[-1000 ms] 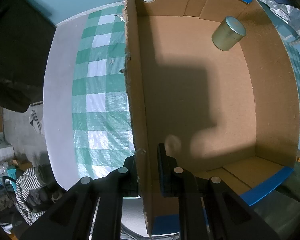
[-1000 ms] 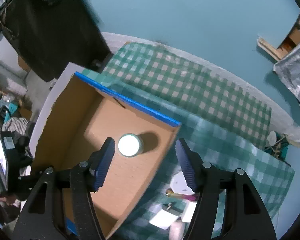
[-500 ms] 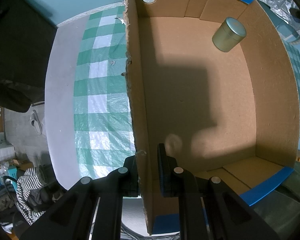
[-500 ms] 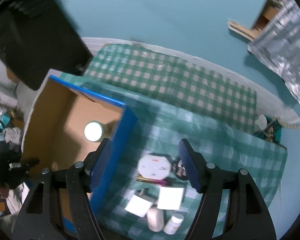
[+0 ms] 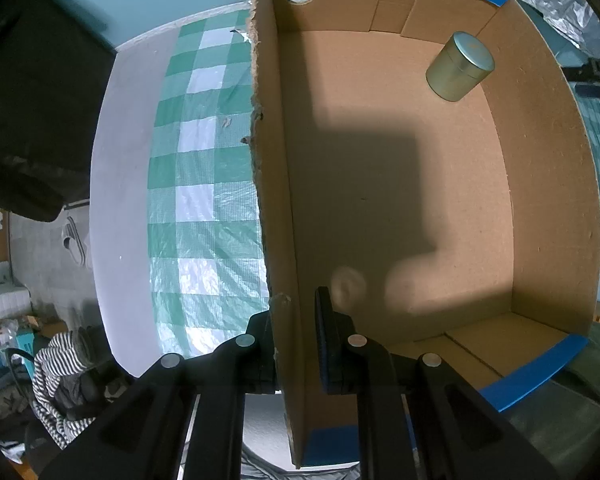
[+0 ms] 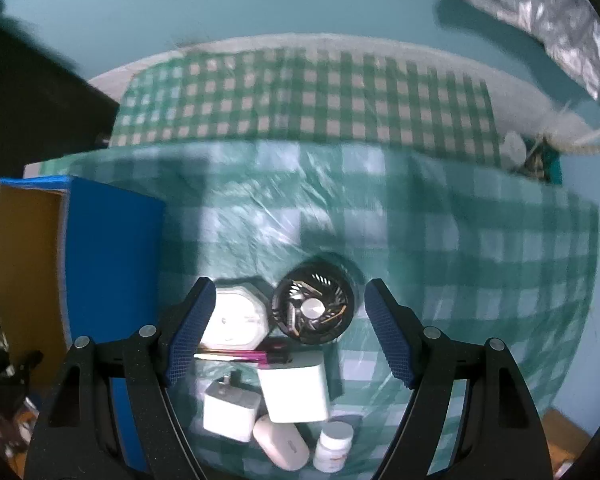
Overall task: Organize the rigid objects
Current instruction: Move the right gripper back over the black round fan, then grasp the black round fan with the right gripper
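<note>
One tin (image 5: 460, 66) sits in the box (image 5: 278, 184), whose wall the left gripper (image 5: 296, 344) pinches. The right gripper (image 6: 288, 332), jaws just widening and empty, hangs above the fan (image 6: 313, 307) and other items left on the worktop (image 6: 460, 248).

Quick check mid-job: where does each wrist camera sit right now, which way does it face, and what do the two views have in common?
Left wrist: on the left gripper, facing down into the cardboard box; its jaws are clamped on the box's side wall, and a metal tin stands in the far corner.
Right wrist: on the right gripper, facing down at the checked tablecloth; its open jaws, just widening, frame a small black fan with nothing gripped.
Shared: the box and the tablecloth.
</note>
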Demonstrator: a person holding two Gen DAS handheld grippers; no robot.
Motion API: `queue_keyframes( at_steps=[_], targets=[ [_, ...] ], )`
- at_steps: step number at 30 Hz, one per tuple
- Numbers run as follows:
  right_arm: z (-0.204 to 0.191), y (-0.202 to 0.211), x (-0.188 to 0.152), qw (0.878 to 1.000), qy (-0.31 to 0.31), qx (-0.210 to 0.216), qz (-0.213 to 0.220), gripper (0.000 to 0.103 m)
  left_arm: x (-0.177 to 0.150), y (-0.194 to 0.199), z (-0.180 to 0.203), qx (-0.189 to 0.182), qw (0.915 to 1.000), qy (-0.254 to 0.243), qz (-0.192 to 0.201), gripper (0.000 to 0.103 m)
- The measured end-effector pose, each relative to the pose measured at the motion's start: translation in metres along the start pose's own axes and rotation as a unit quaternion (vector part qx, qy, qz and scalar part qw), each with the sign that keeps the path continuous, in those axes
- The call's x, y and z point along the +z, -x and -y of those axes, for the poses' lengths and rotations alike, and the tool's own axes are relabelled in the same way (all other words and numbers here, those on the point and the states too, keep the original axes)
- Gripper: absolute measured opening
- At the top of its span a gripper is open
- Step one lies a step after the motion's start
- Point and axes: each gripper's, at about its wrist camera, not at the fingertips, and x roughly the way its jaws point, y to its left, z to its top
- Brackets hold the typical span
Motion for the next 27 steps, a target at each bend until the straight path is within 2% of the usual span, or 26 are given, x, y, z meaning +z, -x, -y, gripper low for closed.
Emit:
queue_keyframes(
  at_steps=[5,14,18,23,27],
  targets=[
    [0.008,-0.027,-0.005,0.999,-0.024,-0.007,-0.022,0.077,-0.001,0.0,-0.001,0.001,1.0,0.004,0.0,0.013],
    [0.015,-0.046,-0.01,0.998,-0.045,-0.02,-0.026,0.077,0.0,-0.001,-0.001,0.001,1.0,0.008,-0.001,0.013],
    [0.018,-0.051,-0.01,0.998,-0.046,-0.012,-0.029,0.062,-0.001,-0.001,-0.001,0.001,1.0,0.006,-0.002,0.013],
    [0.013,-0.049,-0.012,0.999,-0.014,-0.036,-0.017,0.061,-0.001,-0.002,-0.001,0.001,1.0,0.007,-0.003,0.013],
    [0.014,-0.051,-0.012,0.999,-0.007,-0.039,-0.015,0.061,0.0,-0.003,-0.002,0.0,0.9999,0.009,-0.005,0.013]
  ],
)
